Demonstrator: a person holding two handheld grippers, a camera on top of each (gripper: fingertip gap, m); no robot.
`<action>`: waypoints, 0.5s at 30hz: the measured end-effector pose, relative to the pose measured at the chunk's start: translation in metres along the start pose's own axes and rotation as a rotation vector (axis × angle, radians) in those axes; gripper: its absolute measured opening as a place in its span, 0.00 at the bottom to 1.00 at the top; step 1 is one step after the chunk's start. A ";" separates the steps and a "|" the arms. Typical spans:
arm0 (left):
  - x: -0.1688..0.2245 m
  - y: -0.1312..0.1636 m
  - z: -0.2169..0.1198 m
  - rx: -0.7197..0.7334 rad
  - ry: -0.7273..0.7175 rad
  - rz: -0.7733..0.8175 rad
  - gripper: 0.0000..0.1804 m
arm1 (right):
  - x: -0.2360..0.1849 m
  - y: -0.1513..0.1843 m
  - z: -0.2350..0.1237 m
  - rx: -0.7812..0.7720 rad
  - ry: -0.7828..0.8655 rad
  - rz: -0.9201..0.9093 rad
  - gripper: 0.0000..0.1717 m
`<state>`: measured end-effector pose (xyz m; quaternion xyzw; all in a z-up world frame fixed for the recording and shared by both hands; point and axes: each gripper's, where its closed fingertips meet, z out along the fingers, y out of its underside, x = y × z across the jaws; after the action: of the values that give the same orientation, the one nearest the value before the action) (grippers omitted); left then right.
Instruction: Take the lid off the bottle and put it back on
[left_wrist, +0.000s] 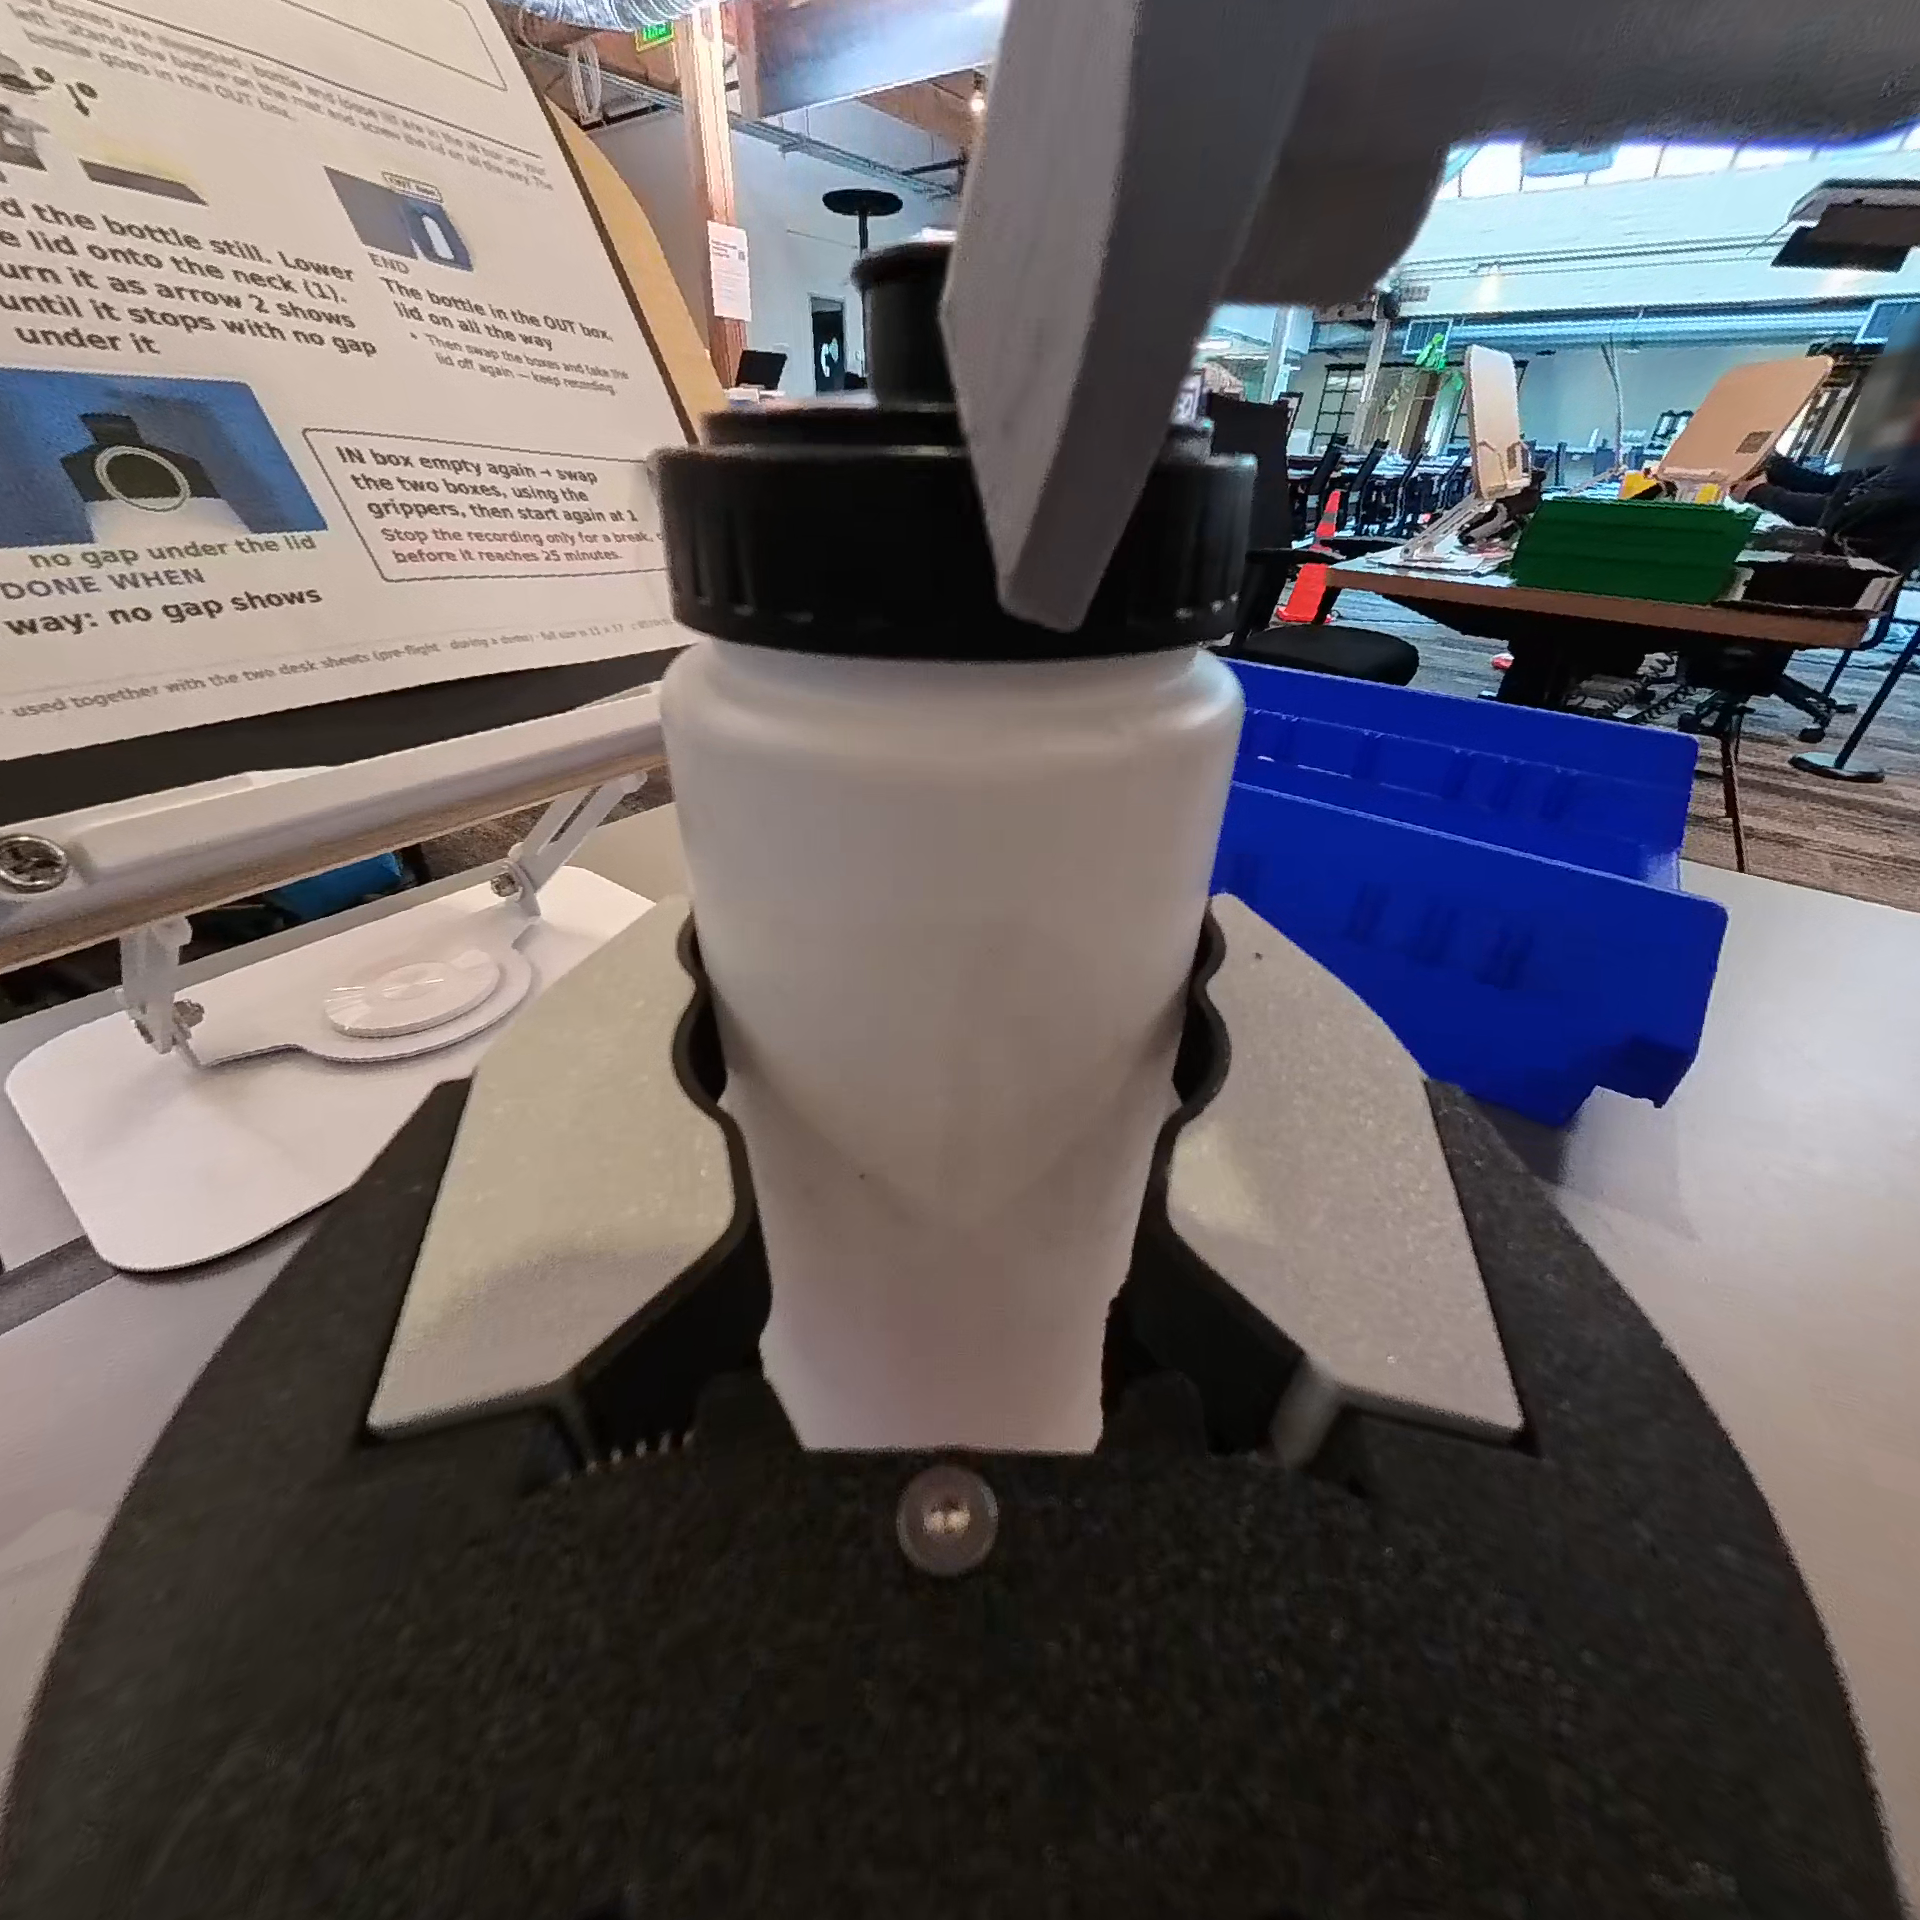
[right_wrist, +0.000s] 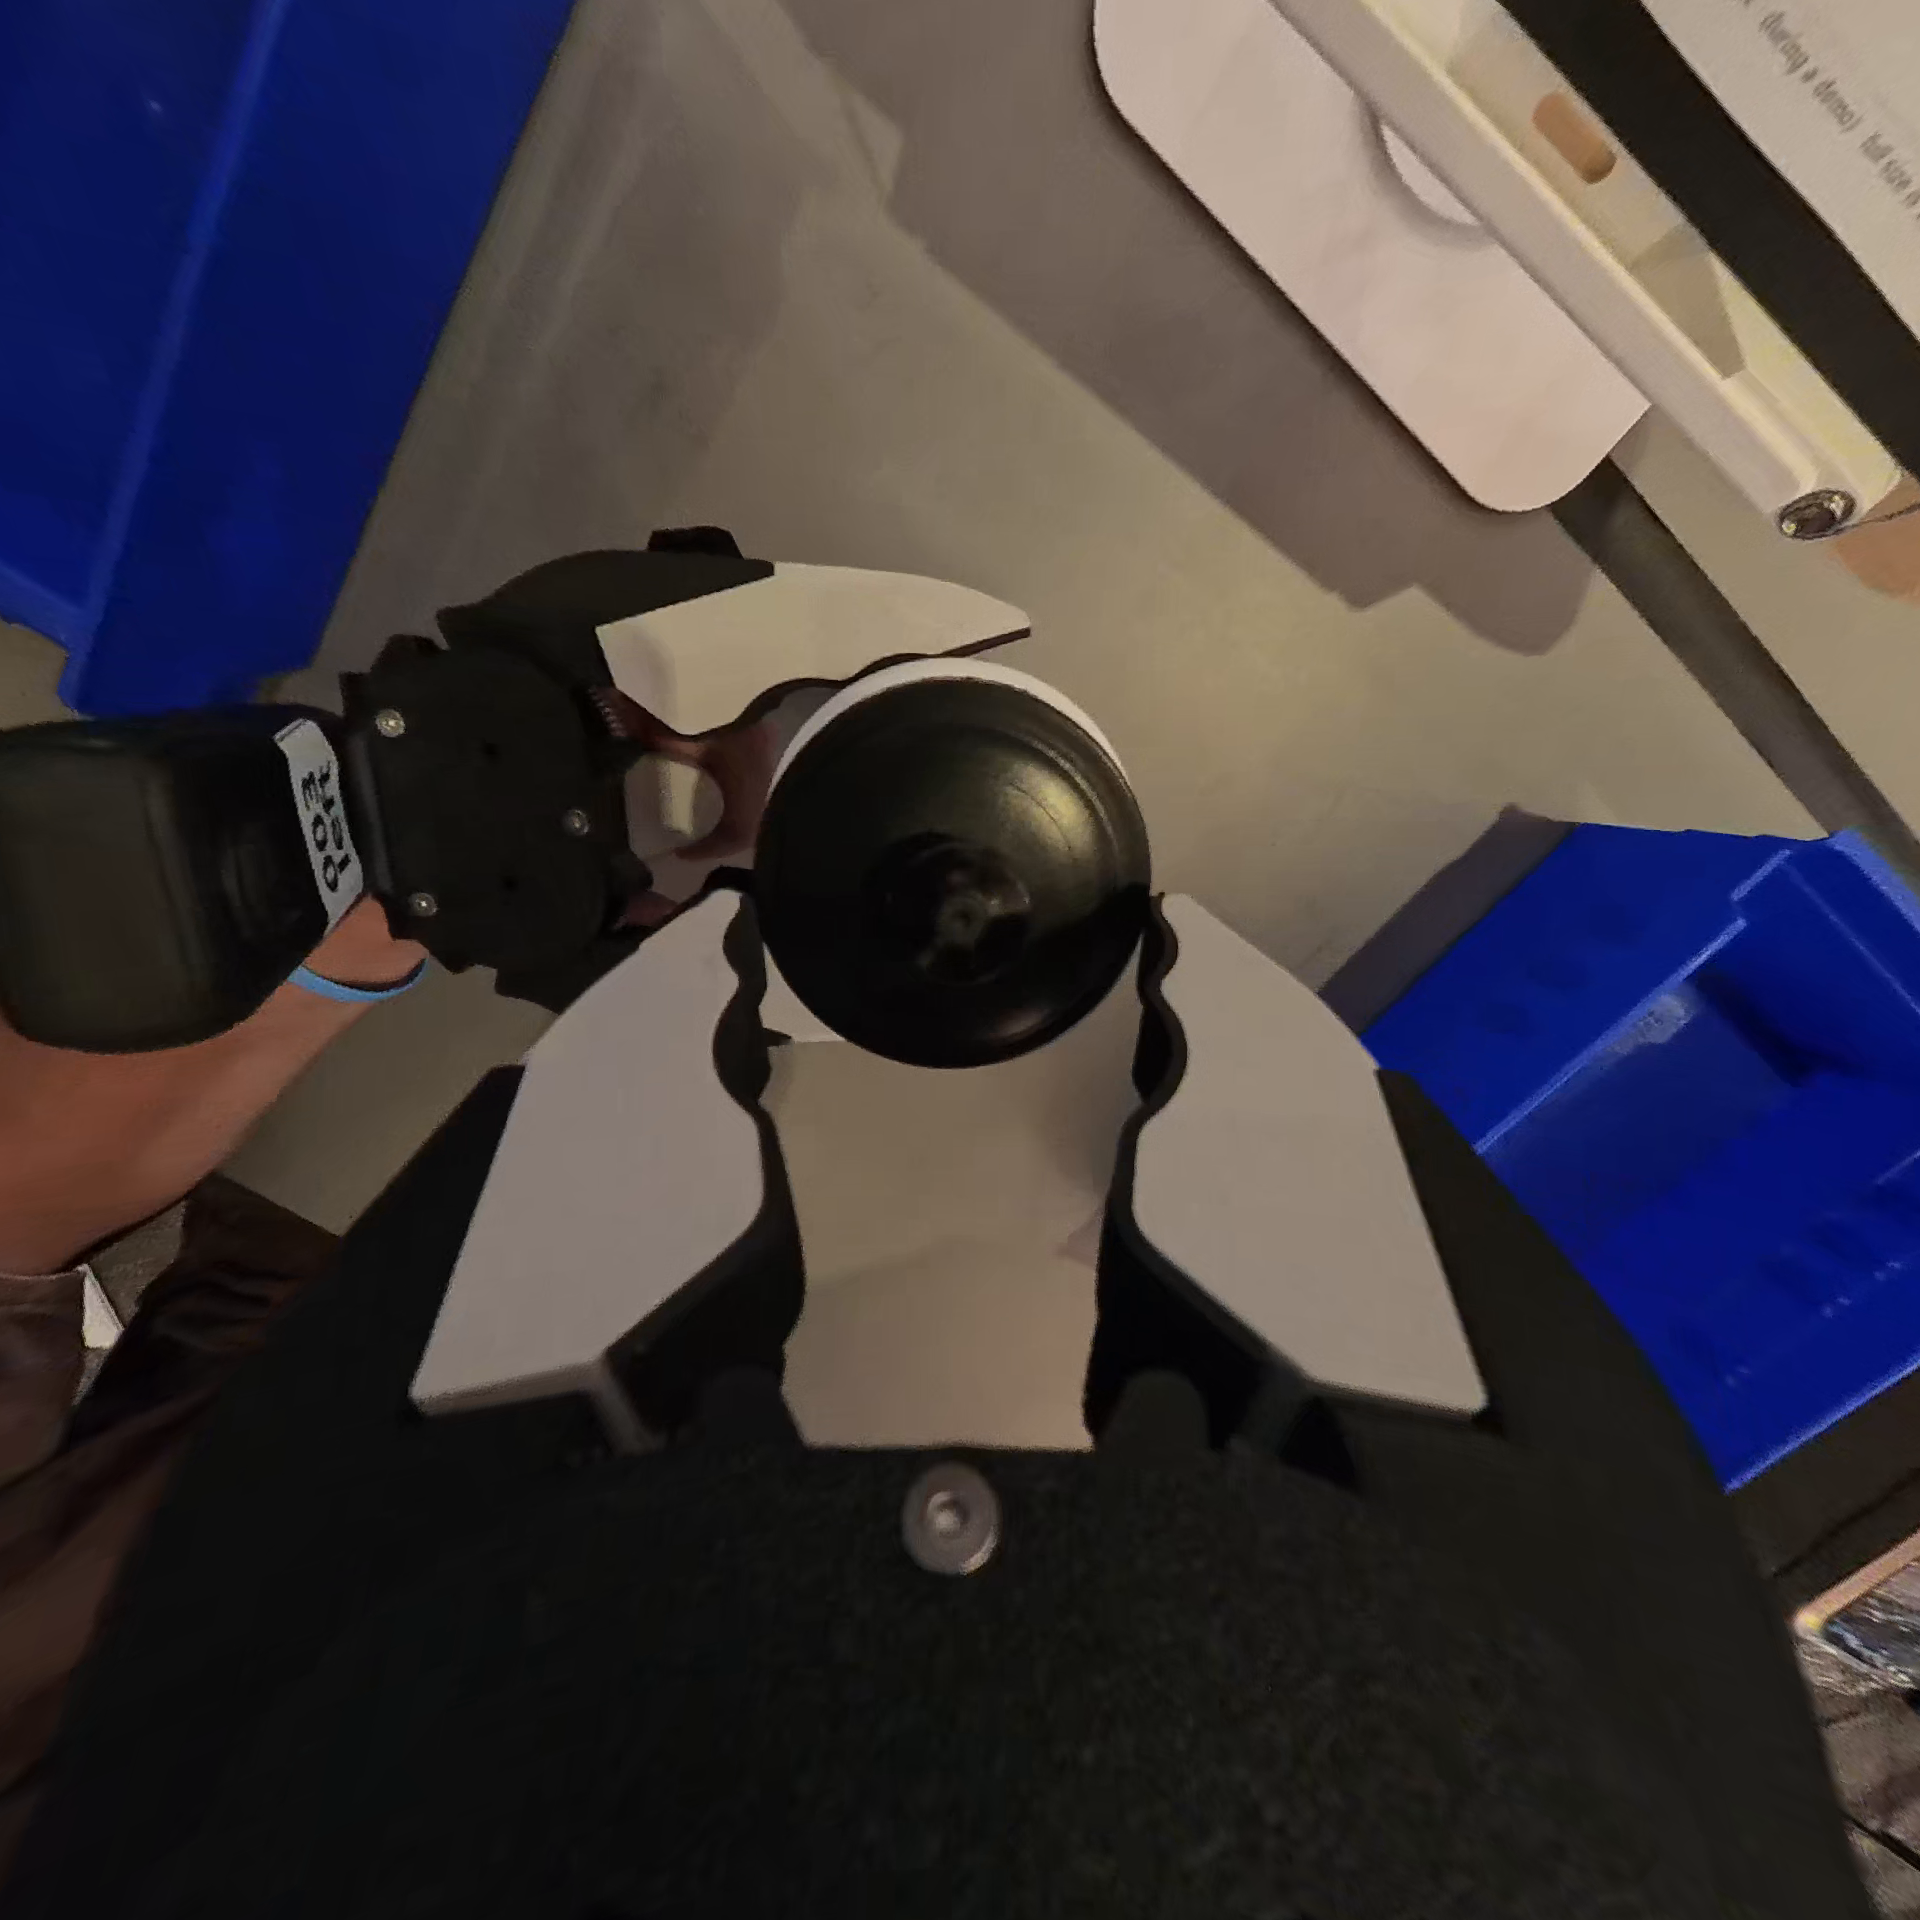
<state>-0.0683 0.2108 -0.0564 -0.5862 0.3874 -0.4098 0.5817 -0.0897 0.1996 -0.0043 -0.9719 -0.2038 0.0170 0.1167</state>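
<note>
Left tongs (left_wrist: 945, 997) clench one white bottle (left_wrist: 951, 935); right tongs (right_wrist: 951, 935) clench its black lid (right_wrist: 951, 862); two blue bins (right_wrist: 187, 312).

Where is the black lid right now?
The black lid sits on top of the white bottle, centre of the left wrist view, between the left gripper below and the right gripper at its rim, with the blue bin to its right.

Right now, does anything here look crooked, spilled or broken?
Nothing stands out. The white plastic bottle stands upright on the grey table, its ribbed black screw lid sitting level with no gap showing beneath. No spill or damage is visible.
</note>
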 end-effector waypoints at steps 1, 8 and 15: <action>0.000 0.000 0.000 0.001 0.001 0.000 0.47 | 0.000 0.000 0.000 -0.012 -0.001 -0.022 0.40; -0.001 0.000 -0.001 0.008 0.018 -0.010 0.47 | 0.003 -0.003 0.001 -0.084 -0.036 -0.550 0.40; 0.002 0.000 0.001 0.001 0.015 0.008 0.47 | 0.010 0.002 0.002 -0.125 0.031 -0.893 0.41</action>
<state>-0.0670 0.2089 -0.0567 -0.5810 0.3940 -0.4121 0.5808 -0.0798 0.2023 -0.0070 -0.7939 -0.6023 -0.0618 0.0569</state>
